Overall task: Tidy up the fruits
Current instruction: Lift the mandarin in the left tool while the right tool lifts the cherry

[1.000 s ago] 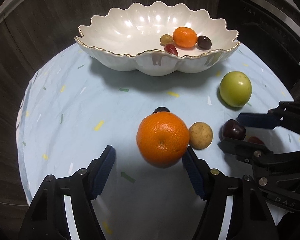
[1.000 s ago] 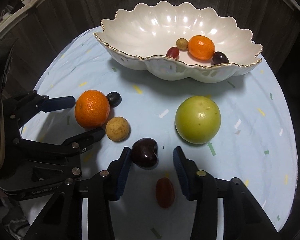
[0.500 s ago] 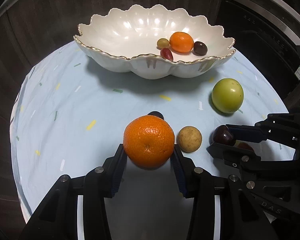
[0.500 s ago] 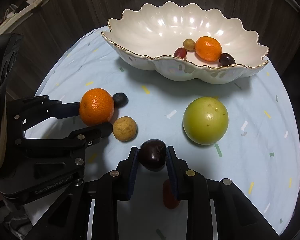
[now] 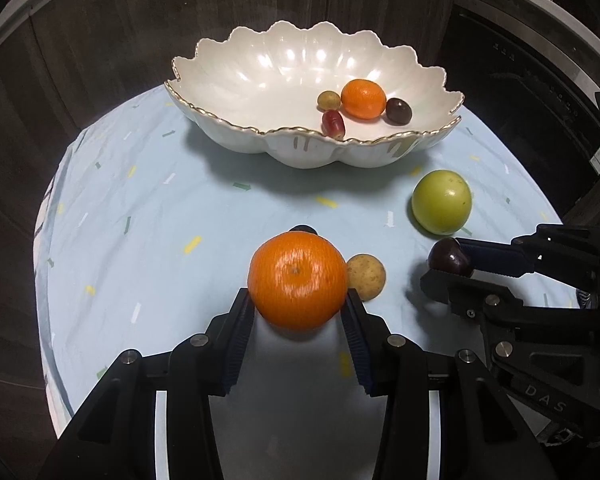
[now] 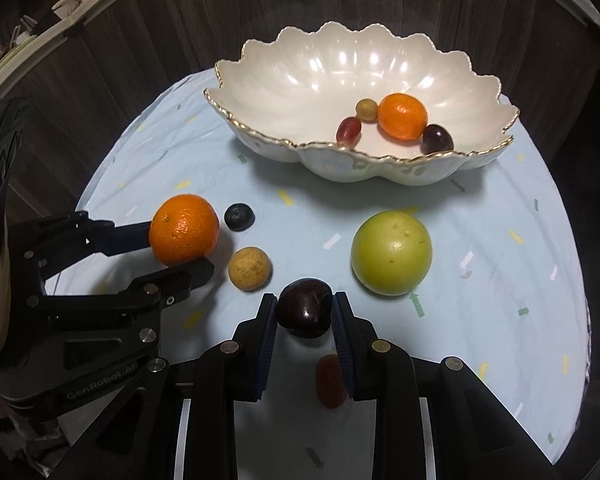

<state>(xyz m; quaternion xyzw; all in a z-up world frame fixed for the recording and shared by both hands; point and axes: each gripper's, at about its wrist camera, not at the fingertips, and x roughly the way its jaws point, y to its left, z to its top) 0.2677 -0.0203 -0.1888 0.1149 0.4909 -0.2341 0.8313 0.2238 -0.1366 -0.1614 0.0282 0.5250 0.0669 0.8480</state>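
My left gripper (image 5: 298, 312) is shut on a large orange (image 5: 297, 279), also seen in the right wrist view (image 6: 183, 235), held just above the cloth. My right gripper (image 6: 304, 316) is shut on a dark plum (image 6: 305, 313), which also shows in the left wrist view (image 5: 449, 259). A white scalloped bowl (image 5: 260, 80) at the back holds a small orange (image 5: 363, 99), a dark fruit (image 5: 398, 111), a red grape (image 5: 333, 123) and a yellowish grape (image 5: 329, 99).
On the light blue cloth (image 6: 500, 280) lie a green apple (image 6: 391, 257), a small tan fruit (image 6: 249, 269), a dark blueberry (image 6: 239, 217) and a red grape (image 6: 330, 380) under my right gripper. Dark wood panels stand behind the round table.
Both grippers closed on their fruits, the left on the orange, the right on the plum, and both have risen slightly from the cloth.
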